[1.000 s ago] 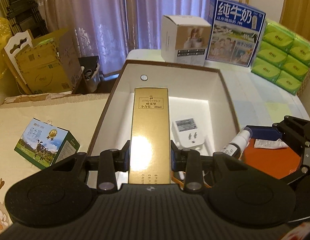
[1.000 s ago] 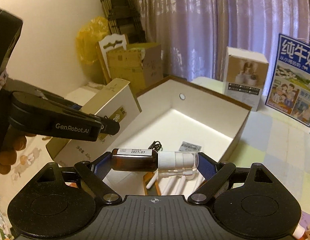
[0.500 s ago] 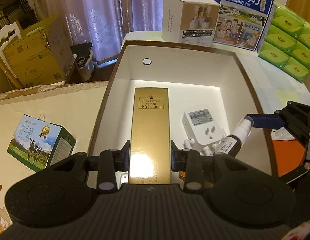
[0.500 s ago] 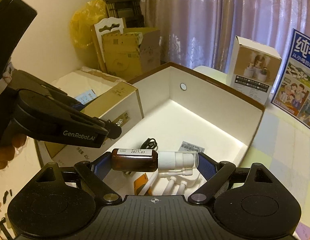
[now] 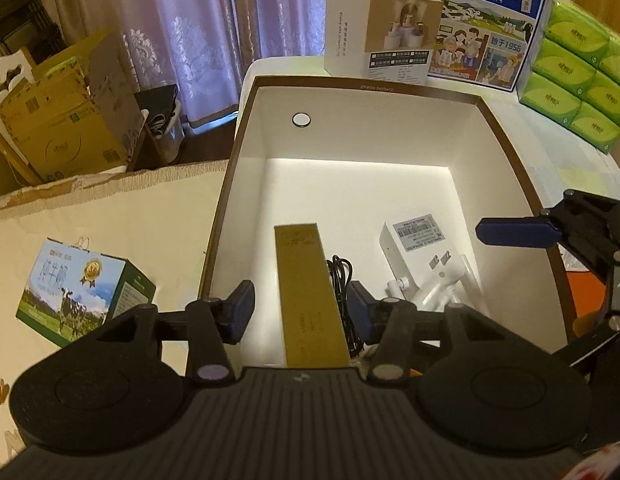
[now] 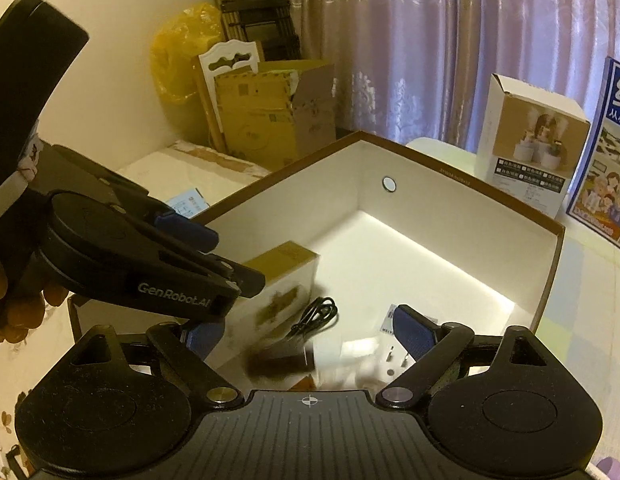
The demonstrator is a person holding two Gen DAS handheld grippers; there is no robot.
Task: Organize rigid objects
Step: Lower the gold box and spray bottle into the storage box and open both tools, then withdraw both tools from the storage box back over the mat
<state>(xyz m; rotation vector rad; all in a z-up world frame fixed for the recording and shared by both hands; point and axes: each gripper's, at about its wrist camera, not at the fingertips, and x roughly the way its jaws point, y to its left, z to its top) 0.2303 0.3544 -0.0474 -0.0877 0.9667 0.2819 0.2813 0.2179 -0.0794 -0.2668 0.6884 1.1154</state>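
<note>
Left wrist: gold box [image 5: 310, 296] btwn spread left gripper [image 5: 300, 308] fingers, seemingly untouched.

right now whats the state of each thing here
left gripper: jaws open, holding nothing
right gripper: jaws open, holding nothing
gold box: released, inside the storage box
brown bottle: released, blurred, inside the storage box
storage box: open topped
white carton: top flap up
</note>
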